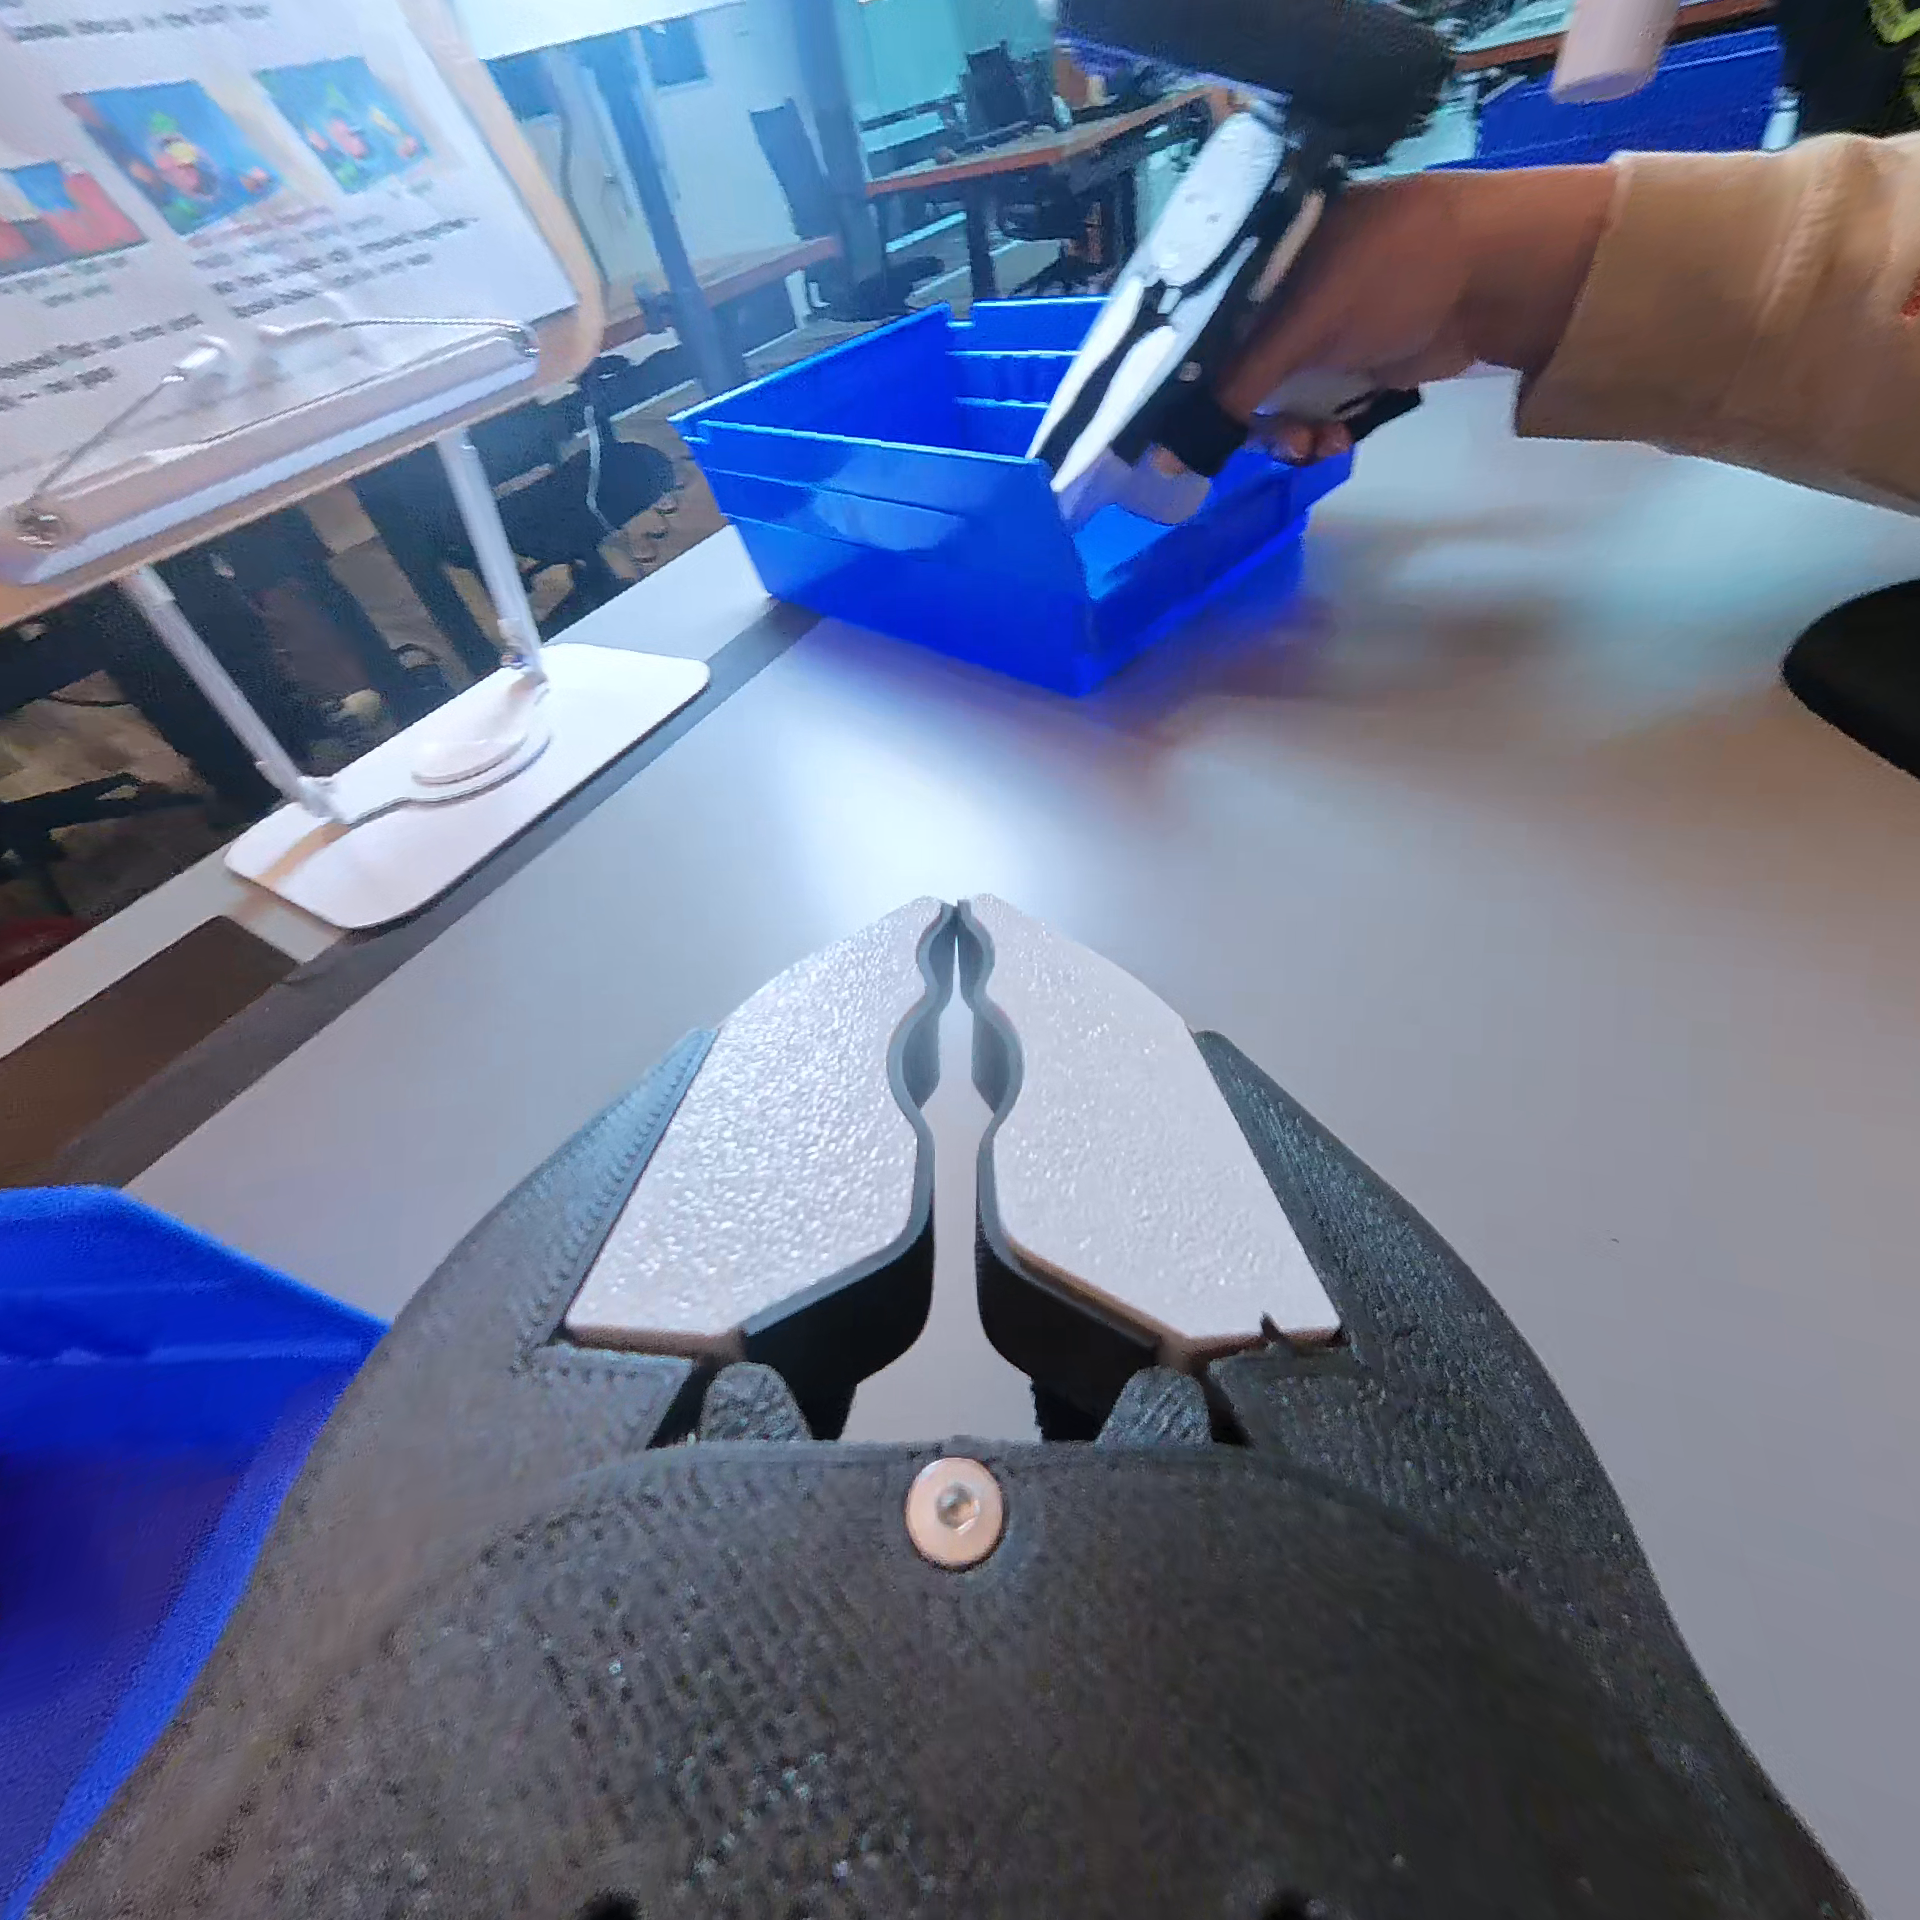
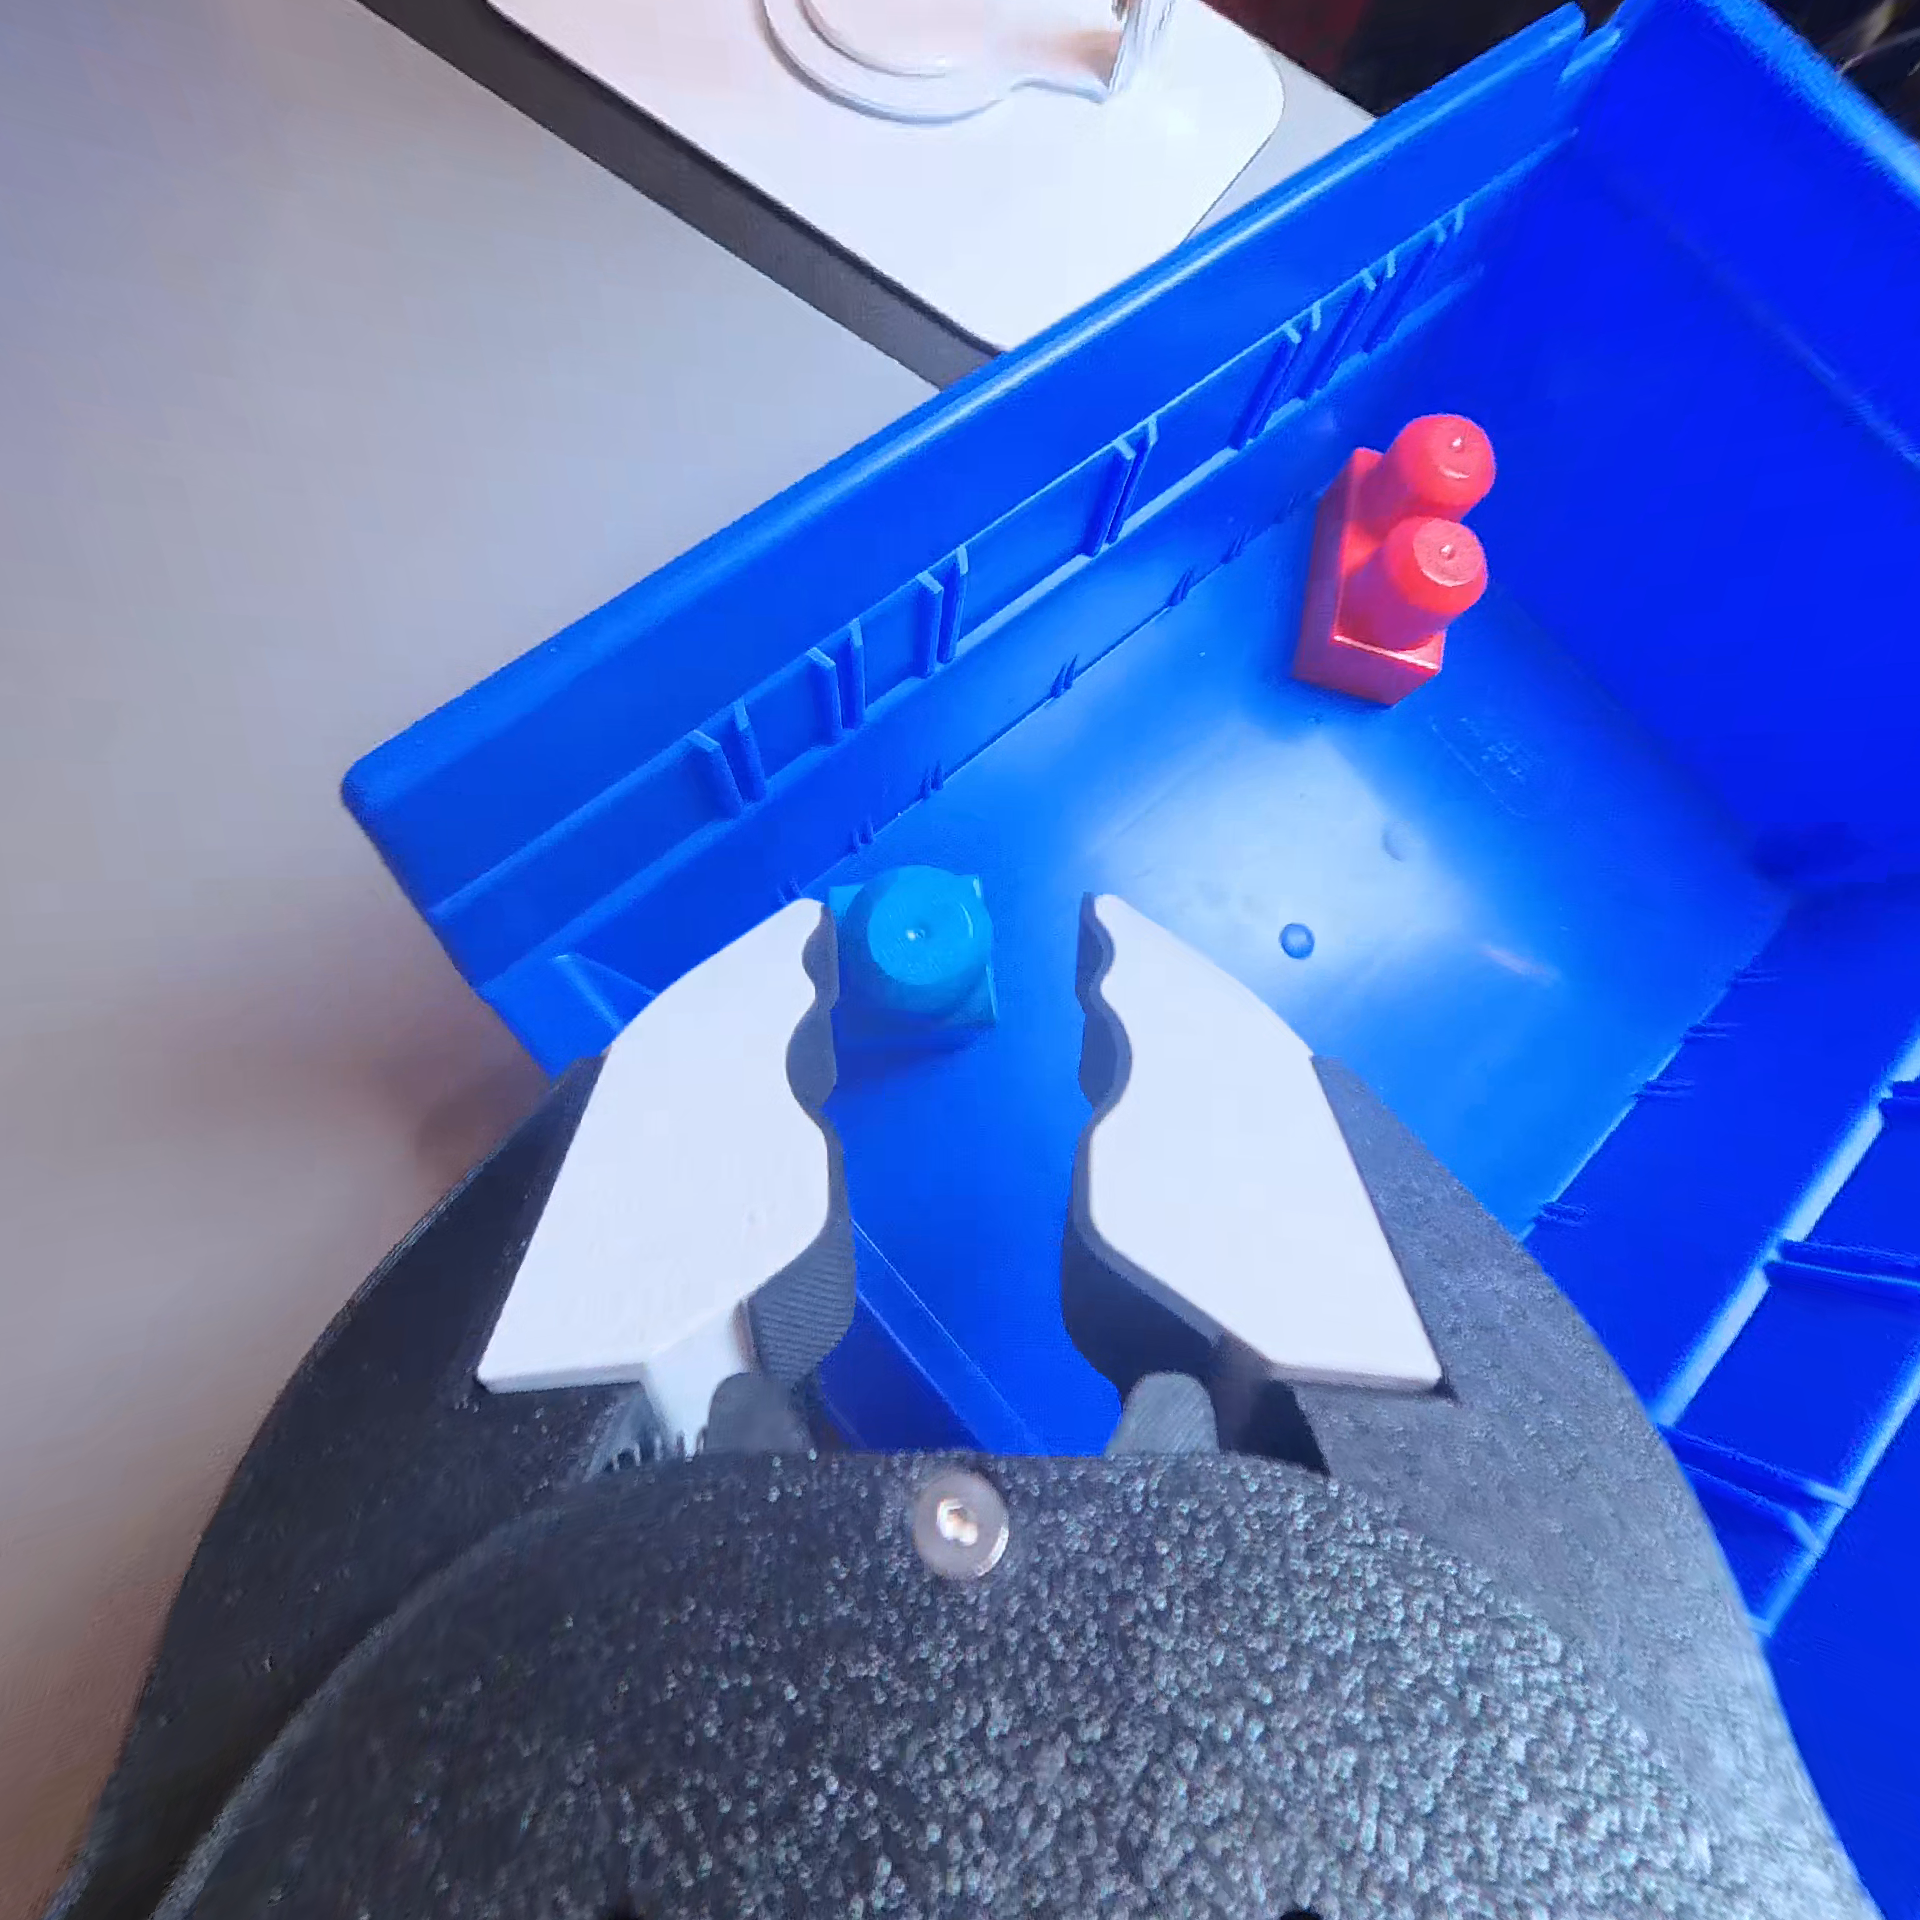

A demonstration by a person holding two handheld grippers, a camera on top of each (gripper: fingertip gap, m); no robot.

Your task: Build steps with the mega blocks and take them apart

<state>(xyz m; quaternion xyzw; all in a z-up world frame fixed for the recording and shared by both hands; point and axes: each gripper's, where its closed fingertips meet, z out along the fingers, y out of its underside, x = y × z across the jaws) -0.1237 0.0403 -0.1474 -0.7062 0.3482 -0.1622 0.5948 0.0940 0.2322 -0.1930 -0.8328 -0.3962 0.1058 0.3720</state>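
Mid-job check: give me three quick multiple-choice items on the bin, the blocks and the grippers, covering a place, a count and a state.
1. Where is the red block?
A. in the blue bin
B. on the table
C. in the left gripper

2. How many blocks lie in the bin?
A. one
B. two
C. four

3. The right gripper is:
A. shut on the red block
B. shut and empty
C. open

Answers: 1 A, it lies on the bin floor near a wall. 2 B, only the red one and a blue block show. 3 C, a wide gap shows between its fingers, beside the blue block.
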